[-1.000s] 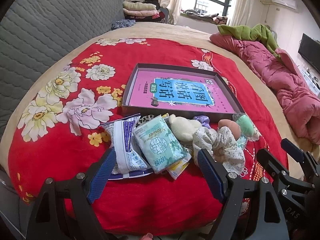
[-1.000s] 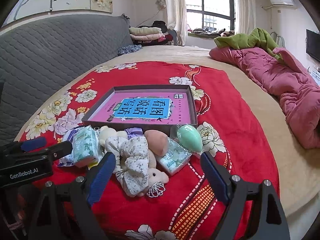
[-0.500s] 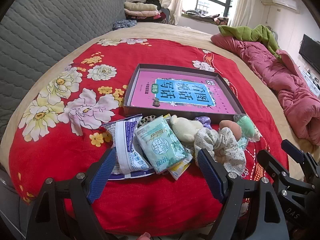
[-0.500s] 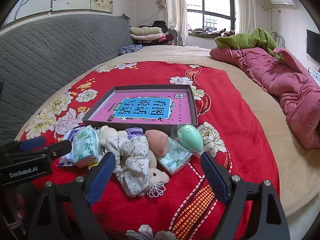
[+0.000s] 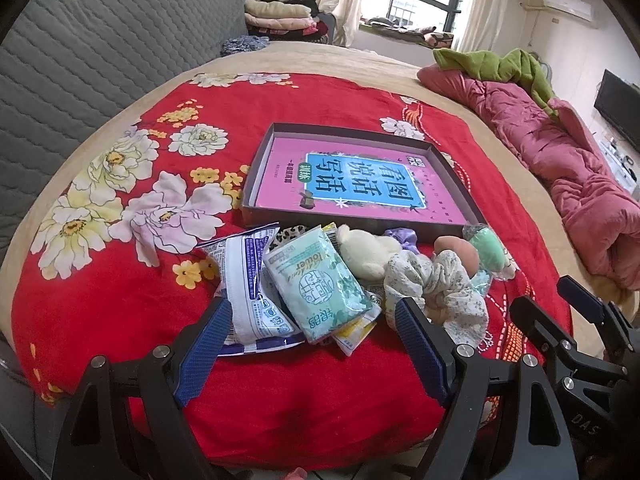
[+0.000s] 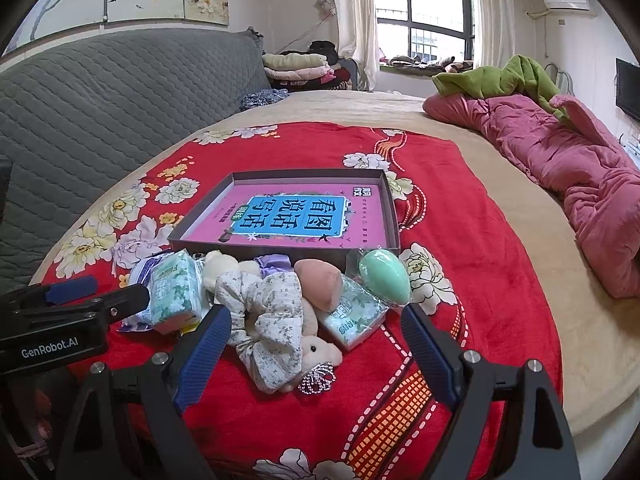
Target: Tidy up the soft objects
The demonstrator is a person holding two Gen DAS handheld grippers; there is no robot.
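Nearest the cameras, both claws hang above the front of the red blanket [image 5: 120, 300] with their jaws spread wide and nothing between them: the left claw [image 5: 312, 340] over the packets, the right claw [image 6: 316, 344] over the fabric pieces.

Just beyond lies the heap of soft things, touching and overlapping. On the left, a white-and-blue packet [image 5: 252, 280] sits partly under a green tissue pack [image 5: 320, 284], with a yellow-edged packet poking out beneath. In the middle, a floral scrunchie [image 6: 268, 320] drapes over a small plush toy [image 6: 320, 350] with a silver trinket beside it – a tiny crown, perhaps, though it is too small to be sure. Further right are a peach sponge [image 6: 320, 284], a second tissue pack [image 6: 352, 316] and a green egg-shaped sponge [image 6: 384, 280], apparently in clear wrap.

Behind the heap stands the shallow box [image 6: 394, 216] with a pink book lying in it – the likely destination.

The risk is the tangle: closing on the scrunchie could drag the toy and trinket along, or nudge the sponge off the pack. The slick packets may slide out of a shallow pinch, and both claws reaching the middle could collide.
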